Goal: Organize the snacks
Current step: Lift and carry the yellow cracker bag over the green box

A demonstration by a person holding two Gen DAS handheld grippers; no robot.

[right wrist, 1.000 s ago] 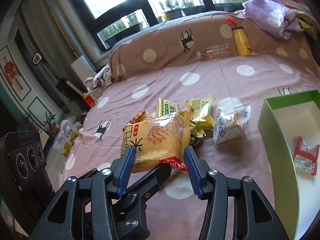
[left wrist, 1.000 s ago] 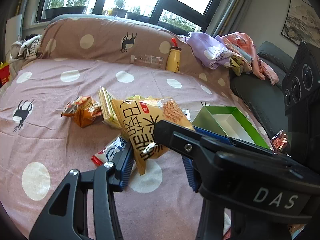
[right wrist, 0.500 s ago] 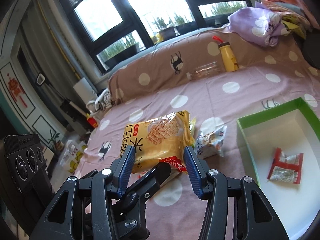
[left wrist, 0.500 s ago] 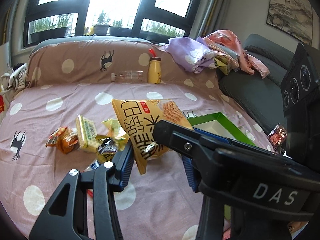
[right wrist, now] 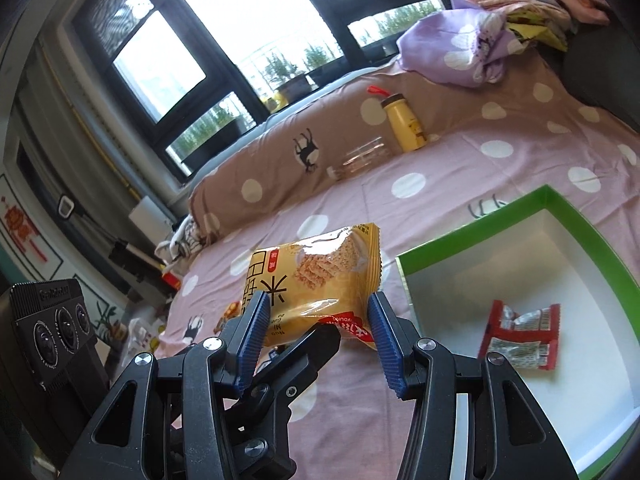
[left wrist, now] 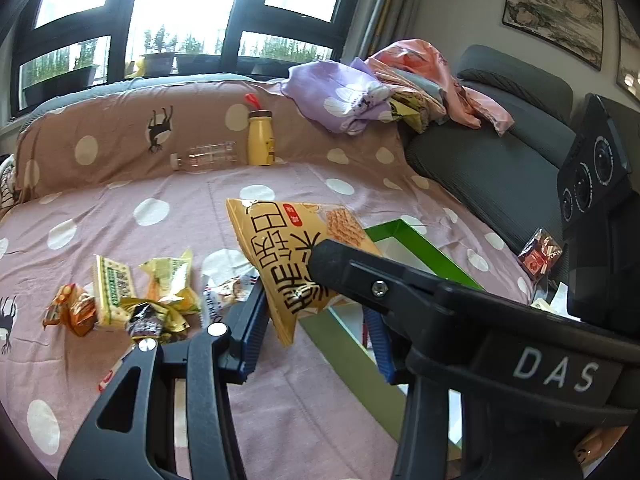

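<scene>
A yellow rice-cracker bag (right wrist: 316, 280) hangs in the air above a pink polka-dot bedsheet (left wrist: 160, 212), pinched at its two side edges between the blue ribbed pads of the right gripper (right wrist: 318, 300). The bag sits just beside the left rim of an open green box (right wrist: 552, 200) with a white interior, not over it. A single red-edged foil packet (right wrist: 520, 336) lies flat on the box floor.

The left gripper (left wrist: 314, 300) reaches in from below, its jaws spread with the bag's lower corner between them. The right gripper's black frame crosses in front and hides one side, so whether the left claw presses on the bag cannot be told.

To the left, on the sheet, more snacks lie in a loose cluster: an orange wrapper (left wrist: 72, 312), a green-and-white cracker pack (left wrist: 114, 288), a yellow wrapper (left wrist: 172, 280) and a white packet (left wrist: 228, 280). A small dark-red packet (left wrist: 540, 256) rests near the grey sofa (left wrist: 492, 168) at the right.

At the far end, a yellow bottle (left wrist: 260, 140) stands upright against the brown dotted bolster (left wrist: 120, 136), with a clear plastic bottle (left wrist: 204, 156) on its side just beside it. Lilac and pink cloths (left wrist: 340, 96) are heaped on the sofa's end.
</scene>
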